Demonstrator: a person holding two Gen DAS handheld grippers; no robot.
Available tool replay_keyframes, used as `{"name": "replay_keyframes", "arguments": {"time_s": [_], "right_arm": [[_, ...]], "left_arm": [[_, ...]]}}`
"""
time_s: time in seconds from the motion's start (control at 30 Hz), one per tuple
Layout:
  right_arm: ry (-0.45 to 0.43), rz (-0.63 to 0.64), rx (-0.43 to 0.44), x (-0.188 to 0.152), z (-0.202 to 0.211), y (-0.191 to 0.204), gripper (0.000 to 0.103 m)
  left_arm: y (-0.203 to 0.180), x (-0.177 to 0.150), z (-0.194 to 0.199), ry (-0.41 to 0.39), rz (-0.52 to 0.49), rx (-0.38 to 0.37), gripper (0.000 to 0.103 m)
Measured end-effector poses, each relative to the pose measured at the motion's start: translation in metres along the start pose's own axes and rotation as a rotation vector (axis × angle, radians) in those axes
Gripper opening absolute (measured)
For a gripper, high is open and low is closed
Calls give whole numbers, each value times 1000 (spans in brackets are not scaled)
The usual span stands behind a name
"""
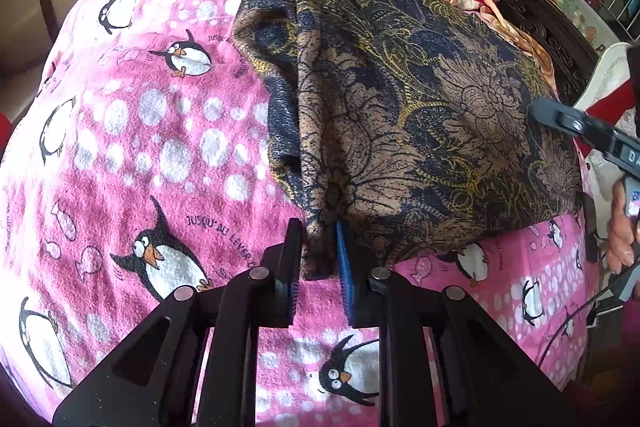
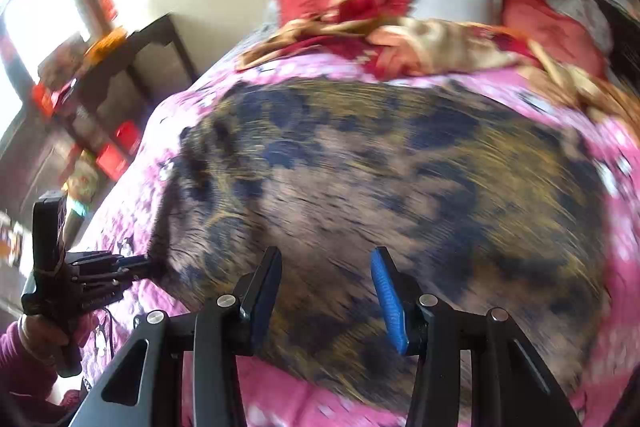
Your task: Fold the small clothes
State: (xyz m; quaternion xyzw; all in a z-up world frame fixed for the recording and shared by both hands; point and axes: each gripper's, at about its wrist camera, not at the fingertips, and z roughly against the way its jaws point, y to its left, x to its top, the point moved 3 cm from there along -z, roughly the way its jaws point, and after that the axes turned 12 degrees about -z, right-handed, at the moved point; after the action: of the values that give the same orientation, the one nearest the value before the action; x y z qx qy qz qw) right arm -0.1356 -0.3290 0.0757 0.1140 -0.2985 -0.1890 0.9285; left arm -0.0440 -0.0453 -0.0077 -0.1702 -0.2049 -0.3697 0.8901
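Left wrist view shows the left gripper [image 1: 319,247] clenched on a bunched corner of the dark floral garment [image 1: 420,115], which spreads ahead of it across the pink penguin blanket [image 1: 140,147], while the right gripper [image 2: 326,291] hovers released above the cloth.

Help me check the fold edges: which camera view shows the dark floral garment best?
The left wrist view: the dark floral garment is sharp there, its pattern and creases clear, one bunched corner between the left gripper fingers. The right wrist view takes in more of the garment, but motion blur smears its edges.
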Motion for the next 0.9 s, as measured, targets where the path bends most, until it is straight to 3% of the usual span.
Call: {"name": "replay_keyframes", "arguments": {"time_s": [0.33,0.4,0.43,0.57,0.67,0.8,0.9], "right_arm": [[72,228,119,33,-87,133,44],[91,258,103,38,-106,147,44],[94,274,50,42,-119,151,44],[64,240,-94,64,-148,140,44],[71,95,-15,78,-141,119,44],[61,68,-6,79,-127,110,44],[67,56,11,74,-117,104,44]], "left_arm": [[7,-7,-1,-14,9,-25,21],[9,-8,-1,-18,18,-42,21],[11,-8,0,-19,22,-53,21],[25,3,20,-66,18,-64,21],[46,24,35,-125,11,-14,21],[78,63,28,-131,36,31,21],[82,84,13,-112,20,-10,21]]}}
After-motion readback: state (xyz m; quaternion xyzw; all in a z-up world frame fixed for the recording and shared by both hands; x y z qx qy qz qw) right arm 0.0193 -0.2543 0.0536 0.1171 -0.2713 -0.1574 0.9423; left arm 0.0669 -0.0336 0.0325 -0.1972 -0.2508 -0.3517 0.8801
